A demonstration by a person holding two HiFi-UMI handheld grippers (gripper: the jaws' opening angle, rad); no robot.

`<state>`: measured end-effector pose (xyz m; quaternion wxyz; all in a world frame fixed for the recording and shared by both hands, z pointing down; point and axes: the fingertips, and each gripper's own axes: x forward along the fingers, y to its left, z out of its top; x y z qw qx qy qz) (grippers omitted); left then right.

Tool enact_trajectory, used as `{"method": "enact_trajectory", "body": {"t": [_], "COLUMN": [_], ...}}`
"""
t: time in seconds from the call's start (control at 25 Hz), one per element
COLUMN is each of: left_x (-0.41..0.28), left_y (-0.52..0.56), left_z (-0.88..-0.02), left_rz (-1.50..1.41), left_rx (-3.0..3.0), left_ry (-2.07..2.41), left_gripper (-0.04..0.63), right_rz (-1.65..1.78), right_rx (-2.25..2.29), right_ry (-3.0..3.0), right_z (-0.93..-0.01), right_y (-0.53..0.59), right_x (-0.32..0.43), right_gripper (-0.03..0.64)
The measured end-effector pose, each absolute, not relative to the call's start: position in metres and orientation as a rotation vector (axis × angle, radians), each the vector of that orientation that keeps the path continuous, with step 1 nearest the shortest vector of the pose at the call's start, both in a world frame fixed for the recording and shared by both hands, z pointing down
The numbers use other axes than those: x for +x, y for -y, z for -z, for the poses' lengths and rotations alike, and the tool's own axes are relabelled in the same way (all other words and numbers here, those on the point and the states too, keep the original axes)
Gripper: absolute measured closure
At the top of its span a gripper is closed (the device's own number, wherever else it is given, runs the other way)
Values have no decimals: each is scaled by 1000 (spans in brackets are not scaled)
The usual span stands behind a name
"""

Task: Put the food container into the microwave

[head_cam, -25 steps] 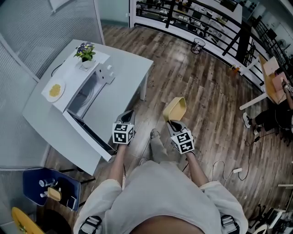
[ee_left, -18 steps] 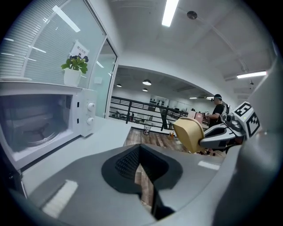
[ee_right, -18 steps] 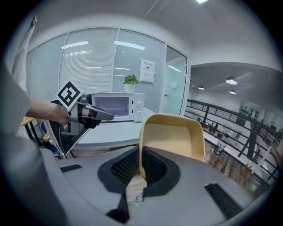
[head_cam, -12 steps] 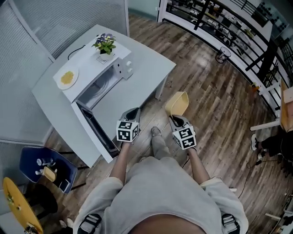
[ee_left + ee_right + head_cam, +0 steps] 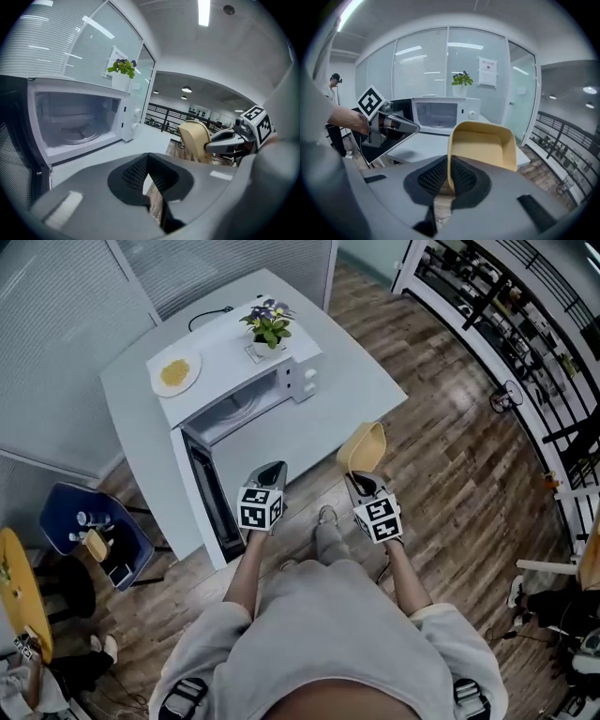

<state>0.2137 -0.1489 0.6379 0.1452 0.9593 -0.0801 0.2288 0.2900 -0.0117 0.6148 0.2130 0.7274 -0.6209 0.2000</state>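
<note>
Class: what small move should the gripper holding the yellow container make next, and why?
Probably carry the yellow container forward toward the microwave: its door hangs open, the cavity looks empty, and the right gripper, clamped on the rim, is short of it.

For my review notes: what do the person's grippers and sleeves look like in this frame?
The left gripper and right gripper both have grey, tapering bodies. Each is topped by a white cube printed with black square markers. Their pads are black with a fine dotted texture. No cables show. The person wears a light, short-sleeved top.
</note>
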Motion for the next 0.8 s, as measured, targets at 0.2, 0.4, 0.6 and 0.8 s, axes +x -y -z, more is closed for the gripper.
{"method": "enact_trajectory", "body": {"t": [0.2, 0.4, 0.6, 0.8], "left_x": [211, 208, 207, 200], "left_y": [168, 182, 200, 212], "left_z": [-639, -641, -643, -639], "left_rz": [-667, -670, -659, -645], "left_rx": [2733, 2692, 2645, 2599], "left_ry": [351, 462, 597, 746], "left_gripper": [584, 584, 584, 584], "right_rz": [-533, -516, -512, -493], "right_rx": [1919, 1823, 1697, 1541], "right_ry": [1817, 1905, 1999, 2097], "right_z": [-616, -618, -626, -634], "right_y": [37, 55, 72, 88], "right_x": [299, 310, 318, 313], "right_gripper": [589, 589, 589, 589]}}
